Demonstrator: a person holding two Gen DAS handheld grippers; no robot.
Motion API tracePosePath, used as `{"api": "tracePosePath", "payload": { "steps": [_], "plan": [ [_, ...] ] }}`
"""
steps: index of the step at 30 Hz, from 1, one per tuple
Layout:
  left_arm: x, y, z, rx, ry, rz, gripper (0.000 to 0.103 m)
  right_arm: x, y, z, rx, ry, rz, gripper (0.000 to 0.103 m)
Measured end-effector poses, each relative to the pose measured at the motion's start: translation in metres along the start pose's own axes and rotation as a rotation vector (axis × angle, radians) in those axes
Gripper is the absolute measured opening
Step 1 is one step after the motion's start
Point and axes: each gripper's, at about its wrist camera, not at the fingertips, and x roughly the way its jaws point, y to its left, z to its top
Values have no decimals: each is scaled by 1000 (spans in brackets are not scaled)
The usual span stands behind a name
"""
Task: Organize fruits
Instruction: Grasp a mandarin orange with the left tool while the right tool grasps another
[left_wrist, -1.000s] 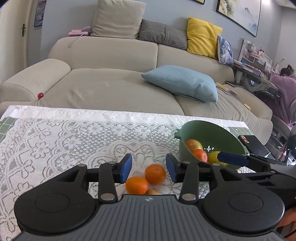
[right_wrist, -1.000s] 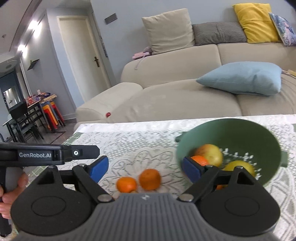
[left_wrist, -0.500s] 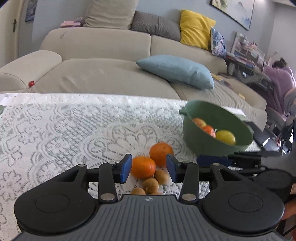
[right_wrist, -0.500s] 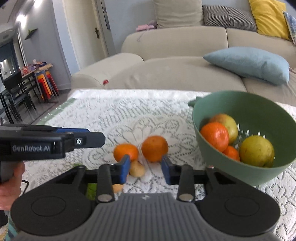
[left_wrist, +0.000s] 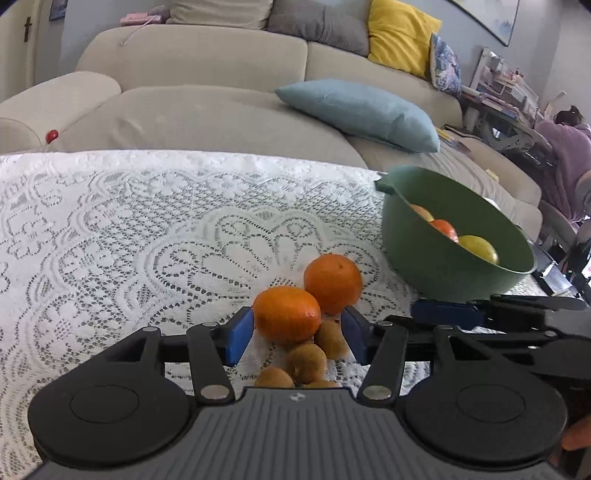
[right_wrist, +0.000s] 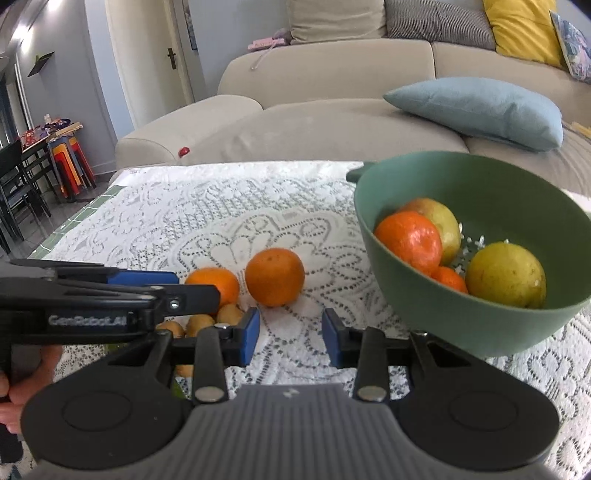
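Two oranges lie on the lace cloth: a near one (left_wrist: 286, 314) (right_wrist: 214, 283) and a far one (left_wrist: 333, 283) (right_wrist: 274, 277). Several small brown kiwis (left_wrist: 306, 362) (right_wrist: 229, 314) lie beside them. My left gripper (left_wrist: 298, 338) is open, its jaws around the near orange and kiwis, not touching them. My right gripper (right_wrist: 290, 339) is open and empty, just short of the far orange. A green colander bowl (left_wrist: 436, 266) (right_wrist: 491, 328) at the right holds oranges, an apple and a yellow fruit (right_wrist: 505, 274).
The table carries a white lace cloth (left_wrist: 110, 236) and ends at a beige sofa (left_wrist: 207, 103) with a blue cushion (left_wrist: 354, 110). A person in purple (left_wrist: 565, 147) sits far right. Dark chairs (right_wrist: 14, 192) stand far left.
Both grippers have moved forward and lower toward the loose fruit. The left jaws now flank the near orange. The right gripper's jaws have narrowed somewhat but stay open.
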Motion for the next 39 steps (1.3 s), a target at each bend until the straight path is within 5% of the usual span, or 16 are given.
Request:
{"api": "tracePosePath", "payload": {
  "steps": [8, 11, 23, 39],
  "plan": [
    [12, 6, 2, -54, 6, 12, 64, 4, 2, 3, -18, -14, 2, 39],
    [12, 10, 2, -88, 8, -8, 51, 7, 3, 3, -24, -16, 9, 40],
    [-5, 26, 3, -169, -32, 15, 50, 12, 14, 7, -35, -69, 35, 51],
    [-22, 45, 4, -240, -56, 38, 50, 54, 23, 20, -30, -32, -32, 49]
  ]
}}
